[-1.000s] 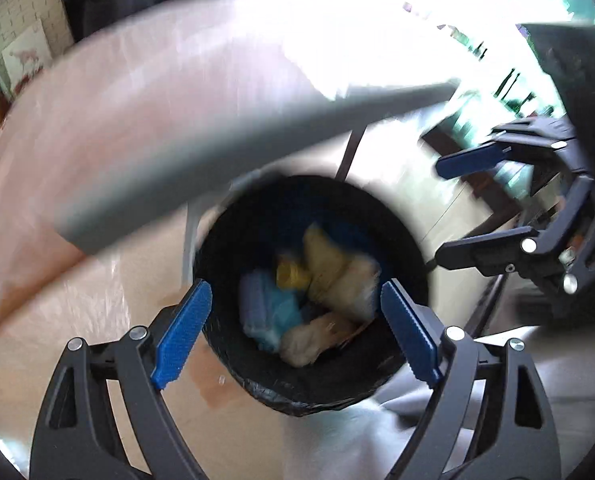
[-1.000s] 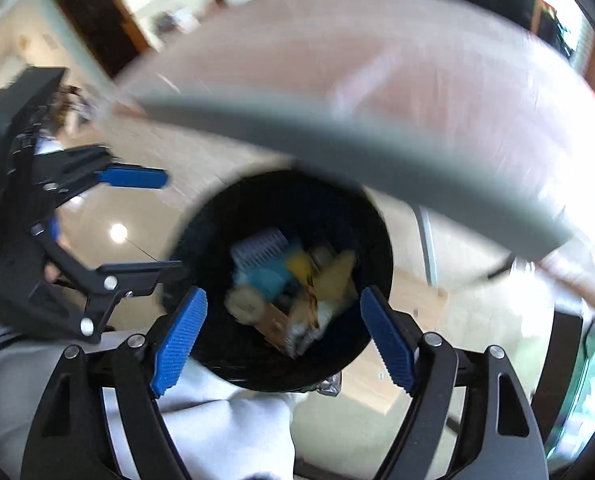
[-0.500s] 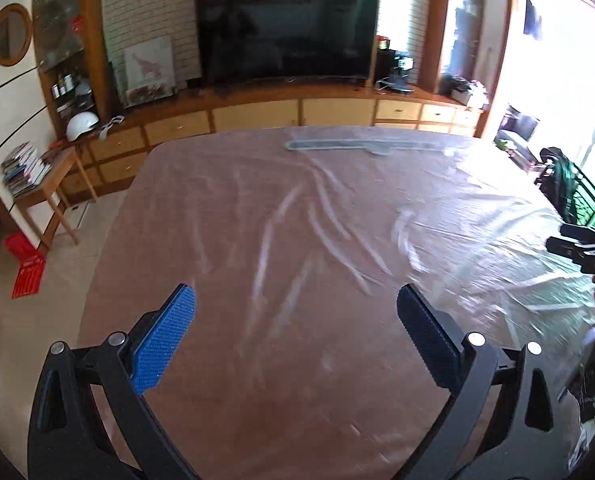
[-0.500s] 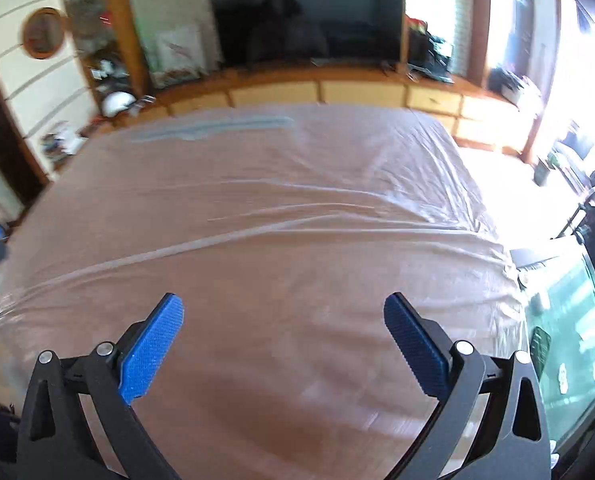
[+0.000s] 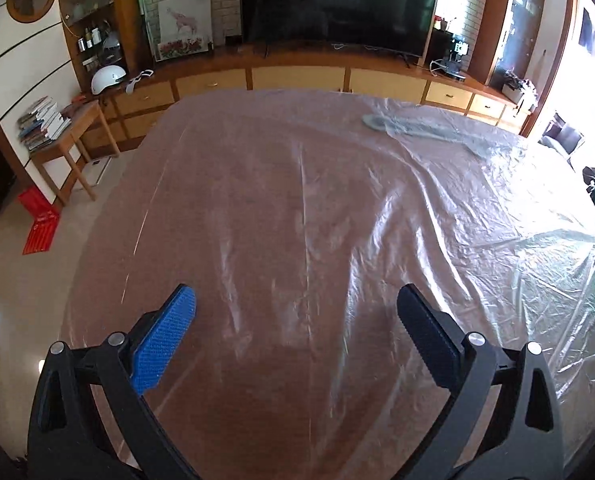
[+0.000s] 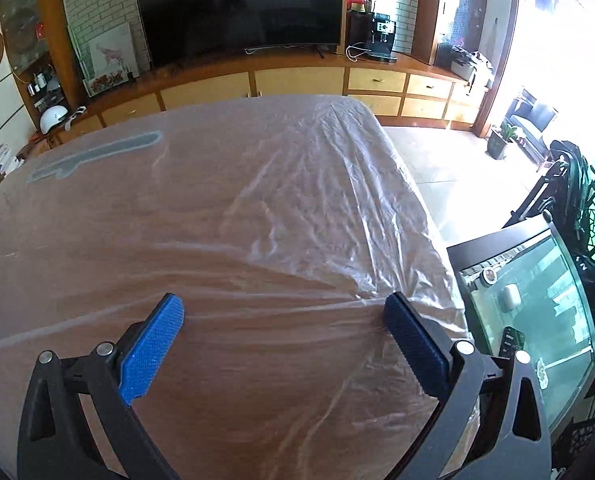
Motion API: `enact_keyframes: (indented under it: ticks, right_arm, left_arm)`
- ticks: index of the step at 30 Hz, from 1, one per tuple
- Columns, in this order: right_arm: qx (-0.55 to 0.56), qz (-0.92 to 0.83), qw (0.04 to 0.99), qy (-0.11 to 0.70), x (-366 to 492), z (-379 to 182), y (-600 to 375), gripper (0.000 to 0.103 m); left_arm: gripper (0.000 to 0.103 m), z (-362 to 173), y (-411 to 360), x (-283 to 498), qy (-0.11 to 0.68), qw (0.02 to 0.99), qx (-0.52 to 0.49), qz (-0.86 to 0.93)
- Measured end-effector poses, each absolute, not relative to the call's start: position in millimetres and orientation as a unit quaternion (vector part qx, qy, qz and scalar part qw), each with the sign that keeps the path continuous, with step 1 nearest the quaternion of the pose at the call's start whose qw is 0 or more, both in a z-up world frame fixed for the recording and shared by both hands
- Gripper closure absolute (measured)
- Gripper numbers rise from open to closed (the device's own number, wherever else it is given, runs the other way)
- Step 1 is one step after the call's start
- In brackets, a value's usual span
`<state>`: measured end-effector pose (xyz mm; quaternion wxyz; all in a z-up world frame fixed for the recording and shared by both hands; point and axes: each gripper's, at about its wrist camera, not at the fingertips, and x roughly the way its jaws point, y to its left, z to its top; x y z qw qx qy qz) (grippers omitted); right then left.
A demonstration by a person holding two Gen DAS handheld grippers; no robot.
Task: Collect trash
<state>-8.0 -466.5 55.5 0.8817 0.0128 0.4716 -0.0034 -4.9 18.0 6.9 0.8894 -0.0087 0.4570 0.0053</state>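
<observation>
Over the plastic-covered table [image 5: 297,208], both grippers hang, jaws spread, facing a television [image 5: 337,0].

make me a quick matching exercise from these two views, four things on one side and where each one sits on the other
Things:
1. white helmet
2. stack of books
3. coffee machine
4. grey strip

Places:
A. under the clear plastic sheet on the table
B. on the small wooden side table
C. on the long cabinet, right of the TV
D. on the long cabinet, left of the TV

Pairs: 1-D, 2-B, 3-C, 4-A
</observation>
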Motion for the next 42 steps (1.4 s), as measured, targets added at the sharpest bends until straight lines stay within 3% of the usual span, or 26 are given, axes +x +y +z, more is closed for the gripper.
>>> enact_keyframes:
  ticks: [42]
  right_arm:
    - [0.007,-0.008,0.881,0.473,-10.0,54.3,-462.1,0.004]
  left_arm:
    - [0.001,3.3,19.4,0.5,0.462,0.887,-0.006,0.009]
